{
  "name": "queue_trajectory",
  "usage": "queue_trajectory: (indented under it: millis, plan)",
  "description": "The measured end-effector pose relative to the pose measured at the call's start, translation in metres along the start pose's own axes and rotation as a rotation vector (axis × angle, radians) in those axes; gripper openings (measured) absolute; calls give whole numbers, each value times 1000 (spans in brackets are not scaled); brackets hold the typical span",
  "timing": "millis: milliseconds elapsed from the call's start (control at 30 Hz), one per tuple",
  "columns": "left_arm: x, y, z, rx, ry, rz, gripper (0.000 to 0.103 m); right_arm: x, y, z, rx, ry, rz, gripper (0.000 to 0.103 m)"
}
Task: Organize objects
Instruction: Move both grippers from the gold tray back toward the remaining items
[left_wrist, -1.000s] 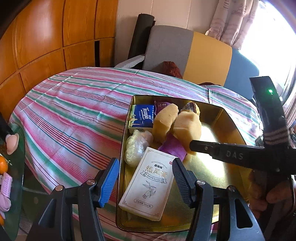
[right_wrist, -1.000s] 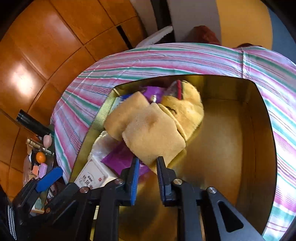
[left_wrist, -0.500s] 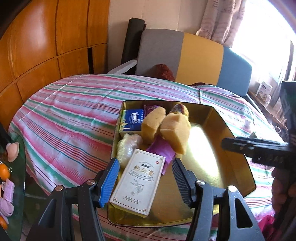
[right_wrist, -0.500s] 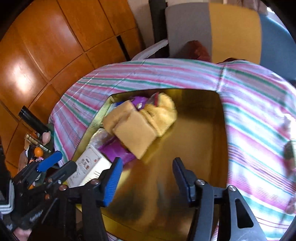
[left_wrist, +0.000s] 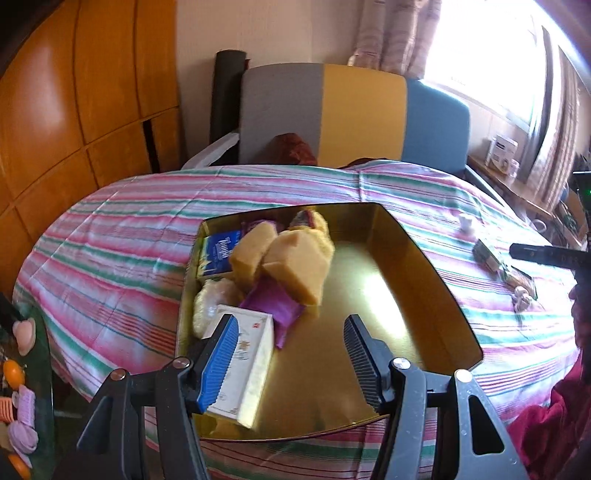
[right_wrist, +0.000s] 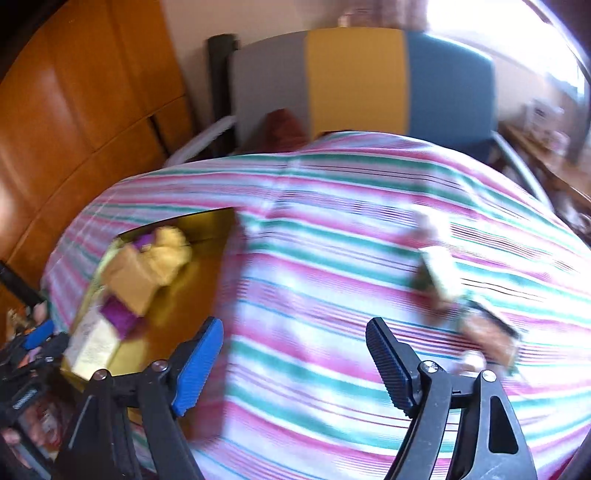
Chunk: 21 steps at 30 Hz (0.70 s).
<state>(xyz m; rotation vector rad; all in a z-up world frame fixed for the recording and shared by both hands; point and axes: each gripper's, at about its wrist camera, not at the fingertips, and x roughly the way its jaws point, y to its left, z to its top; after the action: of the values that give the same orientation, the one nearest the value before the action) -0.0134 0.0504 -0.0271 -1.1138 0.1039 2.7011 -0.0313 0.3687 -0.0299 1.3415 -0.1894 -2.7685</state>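
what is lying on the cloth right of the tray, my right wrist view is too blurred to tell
Observer: The left wrist view shows a pale green packet and a darker packet lying on the striped cloth, right of the gold tray.
Operator: is the left tool holding anything
Observer: No. The left tool is open over the tray's near end, and the white box lies just behind its blue finger, ungripped.
Operator: what sits in the tray's far left corner
Observer: A blue packet, partly behind the yellow sponges.
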Motion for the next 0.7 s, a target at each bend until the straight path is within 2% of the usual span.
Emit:
queue_trajectory:
  millis: [200,333,367,400,467,600,700]
  plan:
    - [-1,-36,6,99,2,-51,60,-11,-91,-6,140,-40,-199,81]
    - [0,-65,11,157,5,-102,60,-14,-162,-23,363,-70,-309,81]
    - [1,-72,12,168,11,-119,60,-15,-180,-27,459,-55,-314,81]
    - [3,-80,13,178,20,-137,60,-20,-194,-31,544,-79,-306,81]
    - [9,-98,15,192,57,-176,60,-29,-212,-37,641,-113,-292,82]
    - [17,-137,16,254,93,-244,60,-33,-229,-49,767,-118,-260,83]
    - [23,-170,16,320,104,-289,60,-32,-236,-54,813,-112,-240,84]
